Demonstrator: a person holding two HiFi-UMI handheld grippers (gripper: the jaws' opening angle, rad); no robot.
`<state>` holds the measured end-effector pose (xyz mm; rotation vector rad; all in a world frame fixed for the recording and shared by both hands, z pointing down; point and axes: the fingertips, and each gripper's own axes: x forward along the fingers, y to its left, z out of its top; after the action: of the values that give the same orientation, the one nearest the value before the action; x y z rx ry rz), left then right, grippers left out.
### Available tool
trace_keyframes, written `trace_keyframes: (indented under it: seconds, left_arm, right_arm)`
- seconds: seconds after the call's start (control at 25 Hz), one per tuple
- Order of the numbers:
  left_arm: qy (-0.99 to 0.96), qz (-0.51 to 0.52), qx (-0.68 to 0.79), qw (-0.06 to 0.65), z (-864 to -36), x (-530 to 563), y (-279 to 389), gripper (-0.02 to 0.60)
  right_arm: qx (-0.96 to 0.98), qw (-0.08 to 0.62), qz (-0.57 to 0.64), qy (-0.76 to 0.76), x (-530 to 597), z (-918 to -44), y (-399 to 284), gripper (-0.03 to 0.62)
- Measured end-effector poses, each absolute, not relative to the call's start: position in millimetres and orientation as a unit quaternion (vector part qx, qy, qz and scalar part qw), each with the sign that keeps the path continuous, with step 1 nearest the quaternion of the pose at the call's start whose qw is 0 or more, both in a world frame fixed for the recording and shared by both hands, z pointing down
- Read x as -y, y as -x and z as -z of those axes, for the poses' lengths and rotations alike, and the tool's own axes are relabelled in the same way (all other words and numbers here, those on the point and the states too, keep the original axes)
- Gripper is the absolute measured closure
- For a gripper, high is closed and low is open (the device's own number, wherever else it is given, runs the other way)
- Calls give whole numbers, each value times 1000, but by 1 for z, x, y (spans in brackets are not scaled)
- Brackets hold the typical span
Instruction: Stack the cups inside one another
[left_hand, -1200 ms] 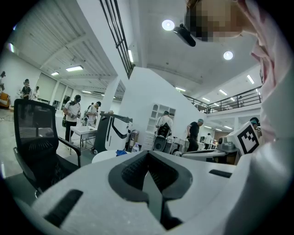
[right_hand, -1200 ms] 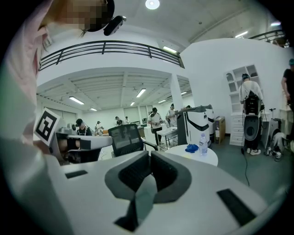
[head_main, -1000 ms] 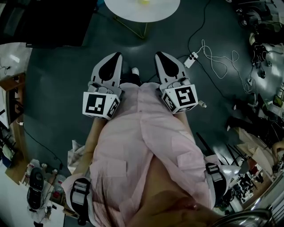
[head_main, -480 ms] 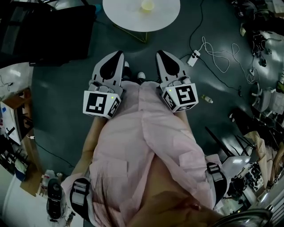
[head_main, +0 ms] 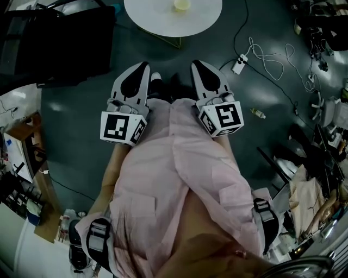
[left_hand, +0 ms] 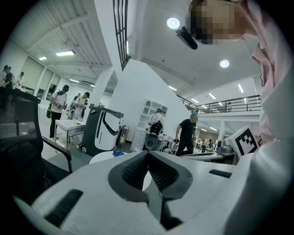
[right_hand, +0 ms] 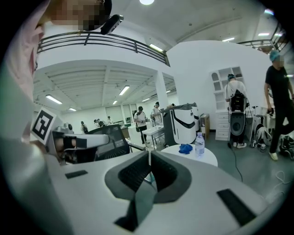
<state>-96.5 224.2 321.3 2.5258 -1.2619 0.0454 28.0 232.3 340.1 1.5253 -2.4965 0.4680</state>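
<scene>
A pale yellow cup point(head_main: 181, 5) stands on a round white table point(head_main: 152, 11) at the top edge of the head view, well ahead of both grippers. My left gripper point(head_main: 143, 65) and right gripper point(head_main: 194, 64) are held side by side in front of a pink shirt, above the dark floor, pointing toward the table. In the left gripper view the left gripper point(left_hand: 148, 154) has its jaws meeting at the tip, with nothing between them. The right gripper point(right_hand: 149, 154) is likewise shut and empty in its own view.
A black chair or cart point(head_main: 60, 38) stands left of the table. A white power strip point(head_main: 238, 64) and cables point(head_main: 266, 57) lie on the floor at right, with clutter along both sides. Another round table point(right_hand: 209, 157) carries a blue cloth point(right_hand: 185, 148) and a water bottle point(right_hand: 199, 144). Several people stand far off.
The head view has shifted: the table and cup now show more fully, and the power strip and floor clutter have drifted right. Both grippers keep their pose in front of the body, still shut.
</scene>
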Motion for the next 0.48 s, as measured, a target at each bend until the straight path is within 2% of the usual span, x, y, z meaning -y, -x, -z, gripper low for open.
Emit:
trace_keyframes:
  seconds: [0.48]
  left_arm:
    - [-868, -20, 457, 191, -336, -208, 112, 566]
  right_arm:
    - [831, 93, -184, -517, -222, -355, -28, 559]
